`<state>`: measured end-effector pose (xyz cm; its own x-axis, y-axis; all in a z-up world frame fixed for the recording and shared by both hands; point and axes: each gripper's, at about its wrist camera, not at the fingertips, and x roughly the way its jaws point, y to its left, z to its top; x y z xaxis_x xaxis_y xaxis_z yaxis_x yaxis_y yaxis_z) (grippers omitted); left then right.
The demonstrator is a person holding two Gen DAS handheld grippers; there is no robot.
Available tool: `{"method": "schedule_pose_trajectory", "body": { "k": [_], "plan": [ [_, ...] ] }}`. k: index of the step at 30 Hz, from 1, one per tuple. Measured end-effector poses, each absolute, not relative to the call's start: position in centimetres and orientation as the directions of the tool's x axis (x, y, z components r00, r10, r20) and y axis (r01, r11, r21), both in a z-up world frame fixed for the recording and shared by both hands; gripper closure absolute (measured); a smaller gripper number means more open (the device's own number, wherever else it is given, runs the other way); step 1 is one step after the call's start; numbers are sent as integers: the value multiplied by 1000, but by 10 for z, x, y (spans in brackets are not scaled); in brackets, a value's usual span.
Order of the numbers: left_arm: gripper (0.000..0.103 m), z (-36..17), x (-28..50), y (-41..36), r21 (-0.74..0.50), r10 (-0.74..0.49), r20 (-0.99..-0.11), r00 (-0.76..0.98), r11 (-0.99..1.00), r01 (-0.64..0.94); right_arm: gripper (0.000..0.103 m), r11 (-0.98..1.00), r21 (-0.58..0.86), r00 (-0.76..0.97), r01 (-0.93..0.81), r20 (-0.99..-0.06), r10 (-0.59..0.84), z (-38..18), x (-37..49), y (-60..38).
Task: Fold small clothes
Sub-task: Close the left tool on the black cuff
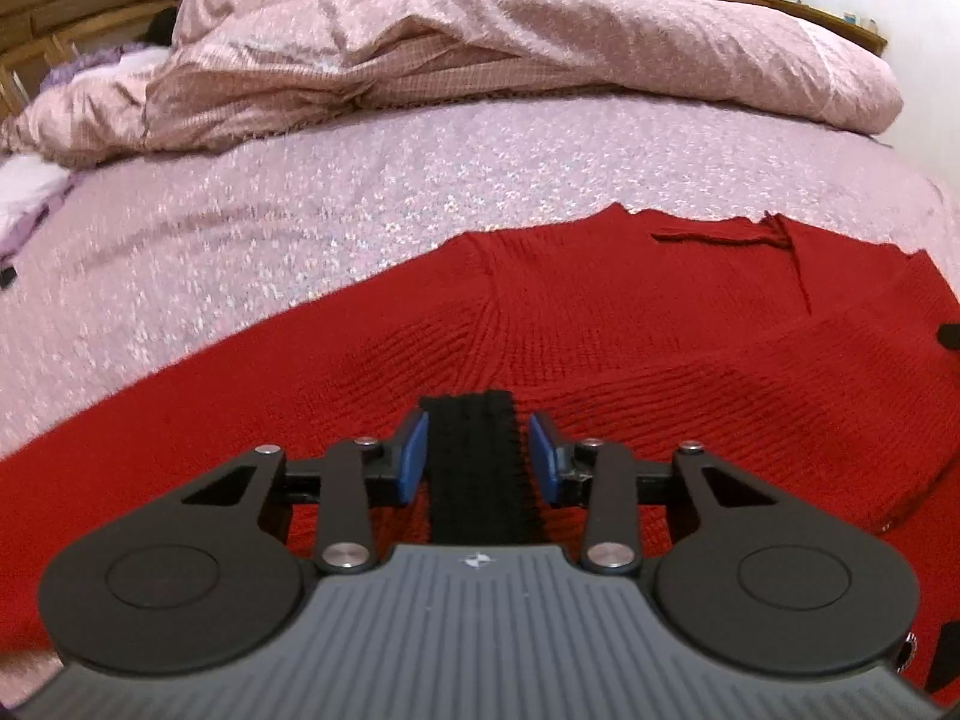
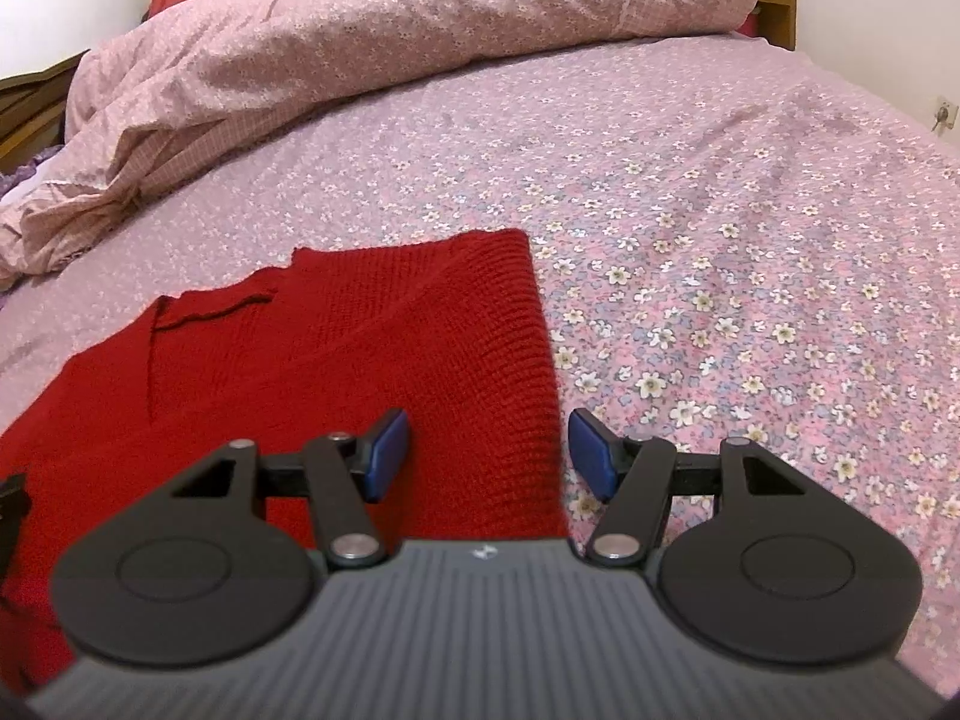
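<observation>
A red knit sweater lies on the flowered bedsheet, its neckline at the far side; it also shows in the right wrist view, where its right side has a straight folded edge. A black ribbed cuff lies between the pads of my left gripper, whose jaws stand apart on either side of it, not pressing it. My right gripper is open over the sweater's right edge, the left pad above red knit, the right pad above the sheet.
A crumpled pink duvet is heaped along the far side of the bed, also in the right wrist view. The flowered sheet stretches to the right of the sweater. A wooden headboard stands at far left.
</observation>
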<state>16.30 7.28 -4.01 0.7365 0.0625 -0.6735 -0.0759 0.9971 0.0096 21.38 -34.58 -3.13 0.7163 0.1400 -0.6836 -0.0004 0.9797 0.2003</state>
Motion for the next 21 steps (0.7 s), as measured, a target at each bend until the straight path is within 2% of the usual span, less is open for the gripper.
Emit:
{"method": "schedule_pose_trajectory", "body": {
  "k": [2,3,4,6,11,21],
  "plan": [
    [61,-42,164,75,-4,60,-672,738,996,-85,41,979,204,718,-1,-681,143,-32,215,-346],
    [65,-41,164,74,-2,64,-669,741,996,-89,41,979,206,720,-3,-679,145,-32,215,-346],
    [80,-39,163,73,5,71,-661,747,996,-91,41,978,207,721,-5,-678,147,-33,215,-346],
    [91,-32,158,71,18,75,-634,769,996,-83,41,978,210,723,-9,-674,151,-33,215,-347],
    [92,-15,153,74,-51,27,-601,799,996,-72,41,975,221,727,-12,-667,160,-33,215,-349],
    [90,-33,155,80,-56,37,-651,758,994,-96,41,978,208,730,-19,-665,156,-32,217,-346]
  ]
}}
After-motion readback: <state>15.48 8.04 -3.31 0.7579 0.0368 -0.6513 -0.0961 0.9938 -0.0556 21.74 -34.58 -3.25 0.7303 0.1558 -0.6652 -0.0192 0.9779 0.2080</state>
